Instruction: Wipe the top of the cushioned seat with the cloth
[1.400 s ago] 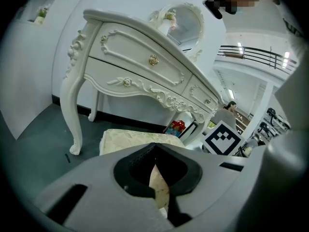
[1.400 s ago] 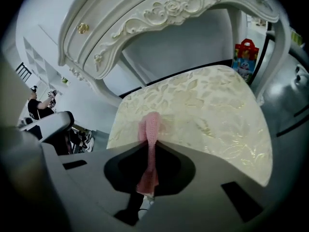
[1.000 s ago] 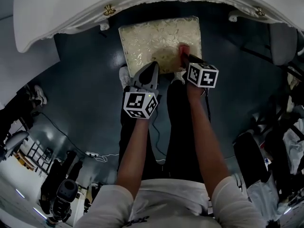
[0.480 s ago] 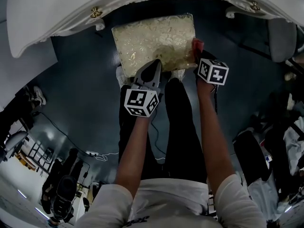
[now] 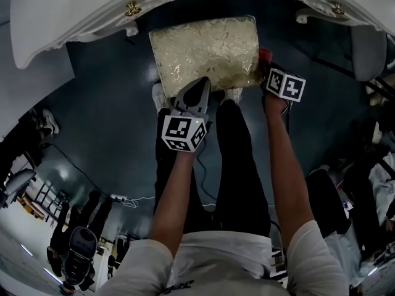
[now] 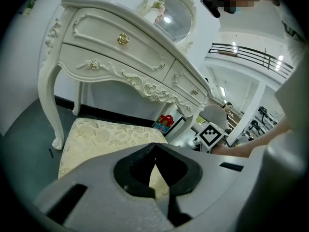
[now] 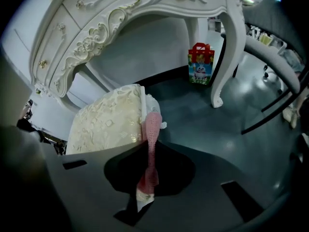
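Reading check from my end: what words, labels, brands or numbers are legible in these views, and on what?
No text can be read anywhere.
Red bag: cartoon print; any lettering is too small to read.
Marker cubes: black-and-white square patterns only, no letters or digits.

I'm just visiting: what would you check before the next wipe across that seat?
1. Cloth gripped: the right gripper has its jaws shut on the pink cloth: ok.
2. Cloth on the seat top: it hangs just past the right edge of the seat, not on the cushion: not ok.
3. Left gripper empty: its jaws are together with nothing between them: ok.
4. Left gripper out of the wiping path: it sits at the seat's front edge, and whether it touches the cushion is unclear: cannot tell.
5. Dirt left on the seat top: the patterned fabric hides any marks: cannot tell.
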A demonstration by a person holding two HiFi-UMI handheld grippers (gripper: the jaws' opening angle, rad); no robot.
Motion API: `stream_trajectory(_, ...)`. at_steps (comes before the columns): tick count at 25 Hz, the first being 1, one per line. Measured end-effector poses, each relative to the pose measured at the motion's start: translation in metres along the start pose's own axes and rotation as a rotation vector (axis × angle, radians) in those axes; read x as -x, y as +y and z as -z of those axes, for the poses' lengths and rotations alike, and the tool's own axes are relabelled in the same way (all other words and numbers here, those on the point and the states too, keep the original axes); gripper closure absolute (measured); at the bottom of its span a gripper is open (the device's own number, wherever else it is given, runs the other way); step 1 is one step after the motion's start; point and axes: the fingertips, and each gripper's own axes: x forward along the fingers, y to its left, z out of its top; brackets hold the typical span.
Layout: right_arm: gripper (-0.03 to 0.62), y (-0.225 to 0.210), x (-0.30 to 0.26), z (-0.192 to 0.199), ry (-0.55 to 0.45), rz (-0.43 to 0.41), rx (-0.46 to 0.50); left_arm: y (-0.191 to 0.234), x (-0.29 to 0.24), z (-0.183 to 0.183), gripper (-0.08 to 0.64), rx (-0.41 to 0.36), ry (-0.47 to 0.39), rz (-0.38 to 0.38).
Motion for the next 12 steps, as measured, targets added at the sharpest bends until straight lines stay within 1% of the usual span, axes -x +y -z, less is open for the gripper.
stream_trajectory(2,0.569,0.01,0.012,-0.006,-0.042,-0.005,-0.012,0.009,0.008,-0.002,0.546,0.011,-0.008,-0.012)
stream_trajectory(4,0.569,0.033,0.022,-0.009,-0.076,-0.043,-0.015,0.023,0.019,-0.003,0.546,0.021,-0.013,-0.031)
stream_trajectory(8,0.569,0.106,0.026,0.001,-0.082,-0.151,0.024,0.055,0.046,-0.006,0.546,0.031,-0.021,-0.077)
stream_trajectory(12,0.569,0.19,0.007,0.028,-0.048,-0.255,0.04,0.095,0.076,-0.012,0.546,0.042,-0.041,-0.123)
